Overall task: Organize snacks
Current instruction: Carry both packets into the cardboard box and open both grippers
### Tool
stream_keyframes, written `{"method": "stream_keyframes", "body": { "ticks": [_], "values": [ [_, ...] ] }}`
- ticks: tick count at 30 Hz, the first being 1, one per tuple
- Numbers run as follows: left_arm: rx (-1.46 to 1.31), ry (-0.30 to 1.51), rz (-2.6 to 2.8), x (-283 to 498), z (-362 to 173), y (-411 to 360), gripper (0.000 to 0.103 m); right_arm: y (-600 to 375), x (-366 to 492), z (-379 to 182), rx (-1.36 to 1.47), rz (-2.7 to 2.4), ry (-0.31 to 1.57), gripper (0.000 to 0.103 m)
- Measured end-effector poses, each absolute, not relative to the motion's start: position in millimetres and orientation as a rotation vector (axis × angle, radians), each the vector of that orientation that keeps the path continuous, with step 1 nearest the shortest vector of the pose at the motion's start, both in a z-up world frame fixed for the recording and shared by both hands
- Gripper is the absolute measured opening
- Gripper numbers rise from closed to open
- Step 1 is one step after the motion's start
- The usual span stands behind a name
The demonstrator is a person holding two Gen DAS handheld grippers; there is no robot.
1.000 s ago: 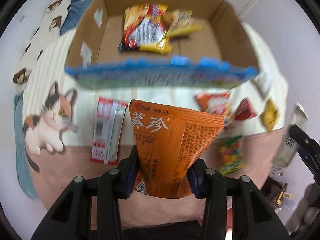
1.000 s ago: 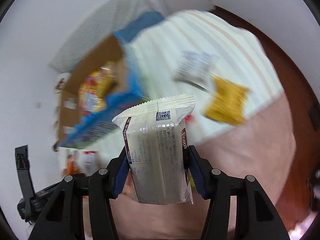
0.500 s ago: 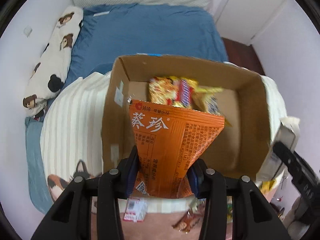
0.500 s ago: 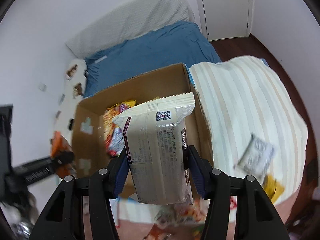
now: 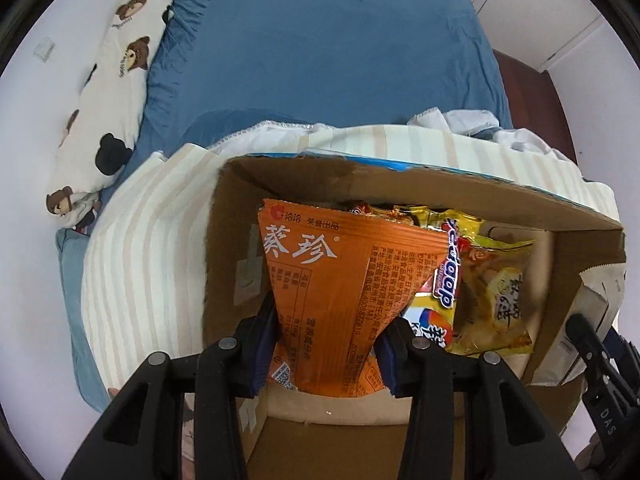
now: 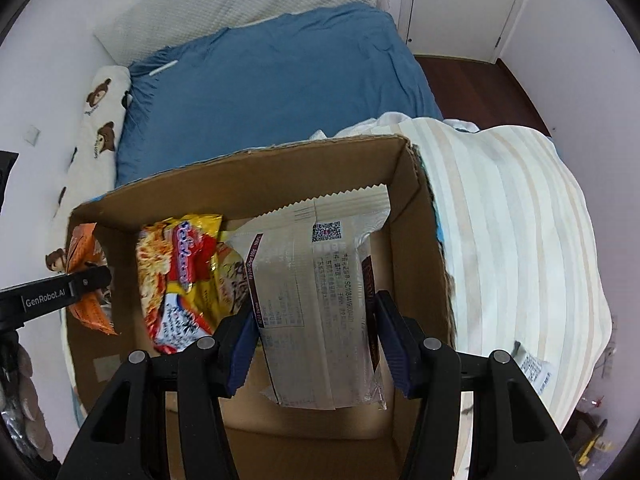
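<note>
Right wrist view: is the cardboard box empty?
No, the cardboard box already holds a red-and-yellow noodle packet lying on its floor.

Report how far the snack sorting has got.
Done: a few packets, among them a red-and-yellow noodle pack, already lie in the cardboard box. In hand: the left gripper holds an orange packet and the right gripper a white packet, both over the open box, not yet released. Left: at least one packet lies on the striped blanket.
</note>
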State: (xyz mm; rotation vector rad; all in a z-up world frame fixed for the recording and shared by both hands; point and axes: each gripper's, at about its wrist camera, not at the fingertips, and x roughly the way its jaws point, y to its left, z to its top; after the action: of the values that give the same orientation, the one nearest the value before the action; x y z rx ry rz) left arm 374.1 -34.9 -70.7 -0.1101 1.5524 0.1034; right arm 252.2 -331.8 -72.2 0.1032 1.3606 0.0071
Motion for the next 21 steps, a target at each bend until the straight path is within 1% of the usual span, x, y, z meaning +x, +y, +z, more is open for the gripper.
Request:
{"method": "stream_keyframes", "body": {
  "ticks": [4,5,6,7,8,9,10,15,21],
  "values": [
    [-0.134,1.578,0.094,378,-80,-32,0.042,-333,263,-85,0.115,0.003,1.399,0.062],
    [-0.135,1.596,0.090,378,-84,-32,0.045,-332,264,-88,0.116,0.004,1.409,0.062],
    [-0.141,1.603,0.096,379,-85,-33,0.049,-333,266,-91,0.112,-0.001,1.429,0.069],
    [-0.152,1.601,0.094,379,-86,-31,0.061,-332,267,-94,0.107,-0.009,1.441,0.081],
    [-0.154,1.600,0.093,379,-86,-31,0.076,-333,268,-95,0.106,-0.011,1.455,0.086],
    [-0.151,1.597,0.097,379,-85,-32,0.082,-334,269,-96,0.107,-0.007,1.457,0.089],
    [-0.149,1.589,0.098,378,-84,-33,0.089,-334,269,-96,0.107,-0.010,1.460,0.089],
    [-0.167,1.579,0.089,376,-82,-36,0.089,-334,267,-99,0.108,0.002,1.479,0.093],
    [-0.180,1.551,0.051,365,-77,-41,0.089,-330,259,-89,0.117,0.014,1.465,0.094]
  ]
}}
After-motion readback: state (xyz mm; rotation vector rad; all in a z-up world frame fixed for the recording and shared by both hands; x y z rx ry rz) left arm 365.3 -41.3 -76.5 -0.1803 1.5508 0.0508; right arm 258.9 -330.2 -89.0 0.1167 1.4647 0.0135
